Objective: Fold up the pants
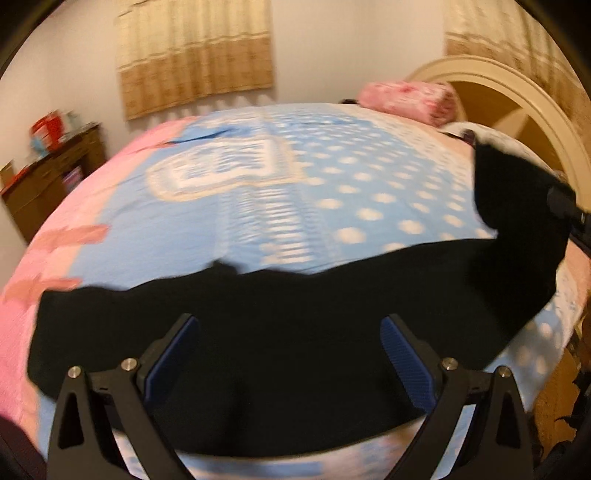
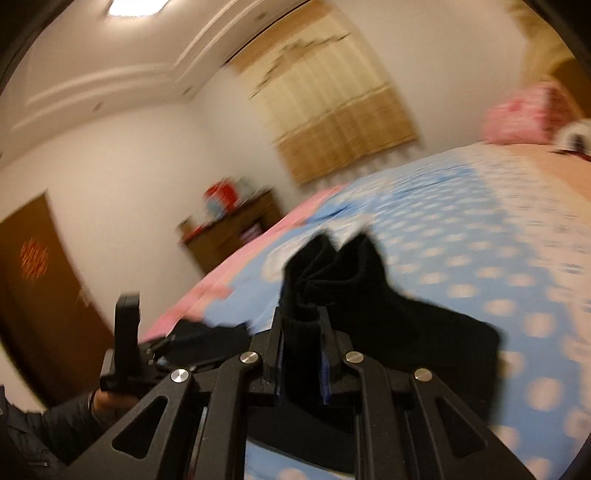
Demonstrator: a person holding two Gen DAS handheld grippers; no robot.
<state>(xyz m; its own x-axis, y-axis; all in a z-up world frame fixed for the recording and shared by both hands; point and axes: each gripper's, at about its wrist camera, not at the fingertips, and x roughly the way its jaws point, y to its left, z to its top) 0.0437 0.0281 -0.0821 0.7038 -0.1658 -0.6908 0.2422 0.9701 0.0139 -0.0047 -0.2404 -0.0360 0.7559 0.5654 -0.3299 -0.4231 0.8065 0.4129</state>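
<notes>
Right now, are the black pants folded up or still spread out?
Mostly spread out: the black pants lie long across the bedspread, with one end lifted by the right gripper.

White walls, beige curtain point(image 1: 195, 55), brown dresser point(image 1: 51, 177), door point(image 2: 40, 288), ceiling light point(image 2: 136, 6).

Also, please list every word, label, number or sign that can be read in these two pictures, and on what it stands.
No text can be read.
Door: a red-orange ornament, too blurred to tell whether it is a character.
Cabinet: red boxes on top, any print is blurred.
Black pants: no label shows.
</notes>
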